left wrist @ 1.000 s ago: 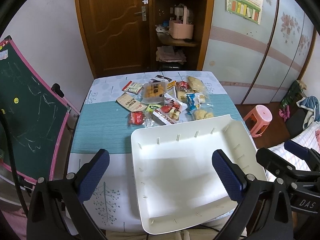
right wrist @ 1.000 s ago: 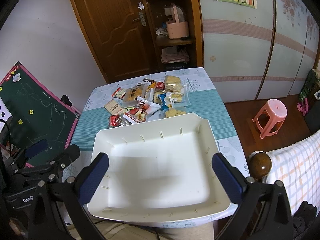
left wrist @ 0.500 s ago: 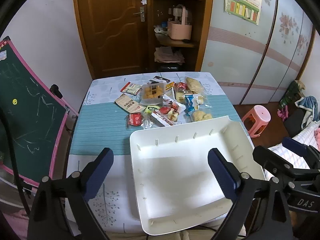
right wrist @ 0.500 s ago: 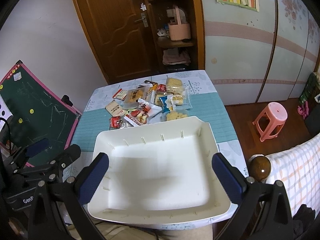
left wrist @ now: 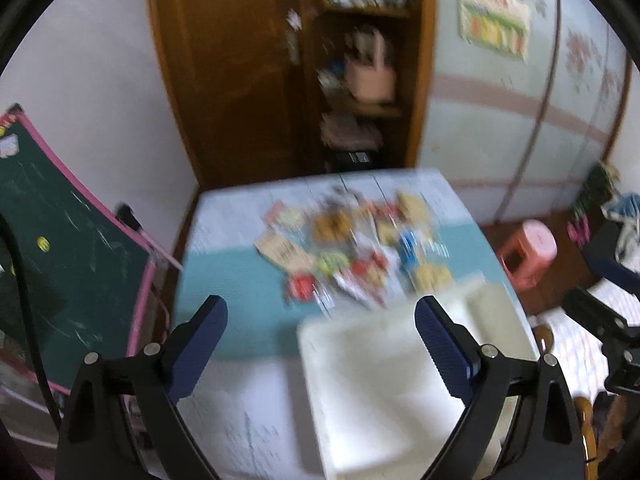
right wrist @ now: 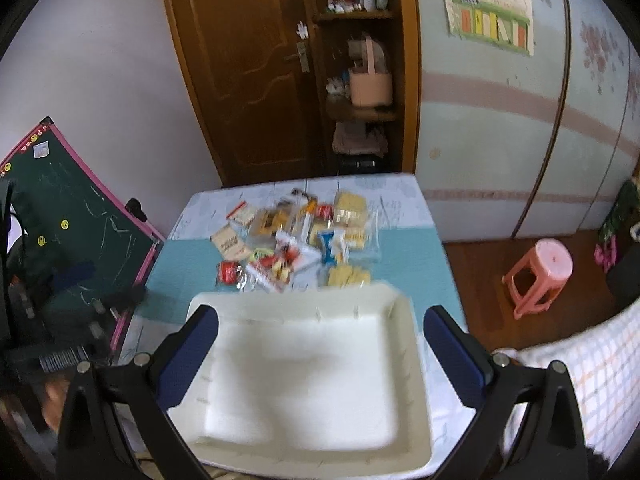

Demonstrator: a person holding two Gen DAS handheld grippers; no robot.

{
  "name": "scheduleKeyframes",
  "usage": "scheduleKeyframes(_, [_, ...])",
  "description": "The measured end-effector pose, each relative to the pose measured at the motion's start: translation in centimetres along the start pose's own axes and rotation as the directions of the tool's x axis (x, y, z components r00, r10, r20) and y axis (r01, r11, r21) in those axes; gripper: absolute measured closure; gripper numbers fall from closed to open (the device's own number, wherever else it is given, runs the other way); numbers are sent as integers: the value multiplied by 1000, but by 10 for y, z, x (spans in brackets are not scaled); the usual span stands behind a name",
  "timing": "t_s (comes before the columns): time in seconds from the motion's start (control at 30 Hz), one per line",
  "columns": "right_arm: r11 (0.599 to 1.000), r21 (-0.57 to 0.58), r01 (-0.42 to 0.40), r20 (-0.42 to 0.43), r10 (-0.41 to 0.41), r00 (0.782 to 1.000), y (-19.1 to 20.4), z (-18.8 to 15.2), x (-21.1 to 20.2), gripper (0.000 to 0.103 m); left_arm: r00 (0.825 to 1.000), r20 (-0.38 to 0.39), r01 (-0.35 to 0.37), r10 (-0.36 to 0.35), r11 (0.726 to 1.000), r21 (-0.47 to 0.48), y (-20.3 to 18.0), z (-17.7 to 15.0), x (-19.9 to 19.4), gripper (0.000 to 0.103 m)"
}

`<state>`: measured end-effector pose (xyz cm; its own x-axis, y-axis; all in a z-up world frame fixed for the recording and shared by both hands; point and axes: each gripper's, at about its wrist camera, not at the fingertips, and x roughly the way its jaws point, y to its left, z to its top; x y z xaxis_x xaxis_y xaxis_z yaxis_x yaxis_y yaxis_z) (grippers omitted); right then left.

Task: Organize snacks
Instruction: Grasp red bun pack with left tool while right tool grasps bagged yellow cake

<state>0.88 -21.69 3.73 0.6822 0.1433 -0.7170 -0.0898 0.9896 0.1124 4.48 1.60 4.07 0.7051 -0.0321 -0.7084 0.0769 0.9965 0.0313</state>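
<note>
Nothing sorted yet: my grippers, left and right, gape empty, tray bare, snacks piled beyond.

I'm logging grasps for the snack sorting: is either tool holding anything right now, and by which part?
Nothing is held. The left tool and the right tool are both open above the empty white tray, with the snack packets untouched beyond it.
</note>
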Motion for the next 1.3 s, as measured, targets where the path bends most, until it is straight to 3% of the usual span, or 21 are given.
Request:
scheduleKeyframes(0.17, [996,-23,85,111,-82,990,-11,44,-7,0,991,130,-26,27,1000,-7,28,45,-9,9])
scheduleKeyframes(0.27, [994,-14,107,134,-104,986,-19,67,7,0,988,146,-61,58,998,13,37,65,2,9])
scheduleKeyframes(0.33, [993,-18,113,120,-110,987,-23,80,23,0,993,101,-55,55,998,4,45,78,19,9])
scheduleKeyframes(0.47, [992,-51,114,5,-114,993,-30,97,74,0,998,-56,30,-29,1000,9,56,91,75,8])
scheduleKeyframes(0.57, [998,-42,52,-109,-56,992,-38,97,121,0,994,-107,-11,16,999,45,54,82,113,9])
scheduleKeyframes(0.63, [999,-36,25,-172,-30,985,-40,93,151,0,983,-182,3,5,999,41,54,72,143,8])
scheduleKeyframes(0.73, [1000,-25,8,-252,-14,968,-43,84,189,0,956,-292,25,-20,1000,14,54,53,187,10])
scheduleKeyframes(0.87, [1000,-14,-12,-386,6,922,-42,63,245,3,910,-414,38,-24,999,25,53,28,239,10])
scheduleKeyframes(1.07, [999,43,20,-563,8,826,-46,26,310,9,832,-550,63,-71,997,-33,56,-10,301,10])
scheduleKeyframes(1.2, [998,52,21,-617,15,787,-43,14,330,9,798,-591,88,-121,993,-84,57,-21,322,11])
scheduleKeyframes(1.3, [999,39,21,-644,9,765,-37,8,339,9,788,-600,103,-141,990,-98,53,-24,332,11])
